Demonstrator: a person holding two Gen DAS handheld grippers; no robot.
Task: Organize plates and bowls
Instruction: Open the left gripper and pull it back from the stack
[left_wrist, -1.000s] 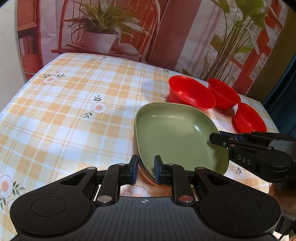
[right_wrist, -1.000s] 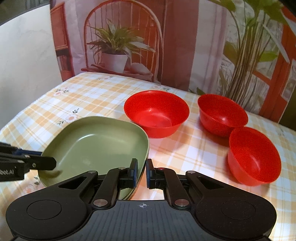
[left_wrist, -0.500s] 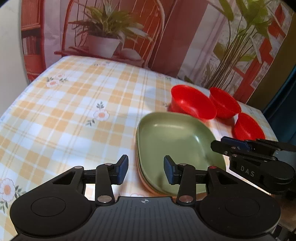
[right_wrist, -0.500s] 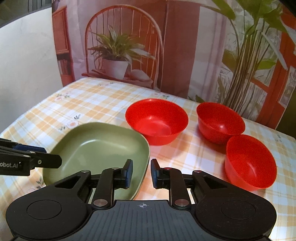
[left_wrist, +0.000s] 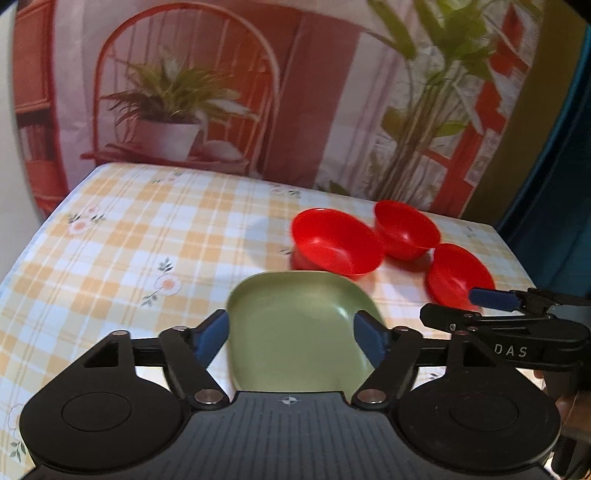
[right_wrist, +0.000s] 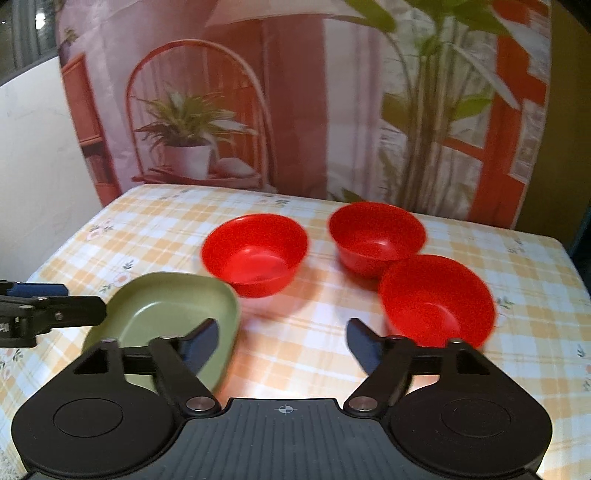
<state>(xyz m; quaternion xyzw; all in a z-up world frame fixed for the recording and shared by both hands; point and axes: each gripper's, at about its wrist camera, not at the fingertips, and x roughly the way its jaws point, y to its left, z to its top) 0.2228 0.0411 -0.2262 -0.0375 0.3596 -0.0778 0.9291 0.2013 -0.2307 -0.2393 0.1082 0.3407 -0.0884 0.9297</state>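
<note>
A green square plate (left_wrist: 295, 328) lies on the checked tablecloth, also in the right wrist view (right_wrist: 166, 314). Three red bowls stand behind it: left (right_wrist: 255, 254), back (right_wrist: 376, 236) and right (right_wrist: 436, 299); they show in the left wrist view too (left_wrist: 336, 242). My left gripper (left_wrist: 291, 338) is open, raised above the plate's near edge, holding nothing. My right gripper (right_wrist: 282, 341) is open and empty over the cloth between the plate and the right bowl. Each gripper shows side-on in the other's view (left_wrist: 491, 317) (right_wrist: 44, 310).
The table (left_wrist: 147, 240) carries an orange-and-white checked cloth with flowers. A printed backdrop with a chair and plants (right_wrist: 192, 129) hangs behind the far edge. A white wall (right_wrist: 33, 166) is at the left.
Both grippers have opened wide, let go of the green plate's rim, and pulled back and up. The plate now rests on the table.
</note>
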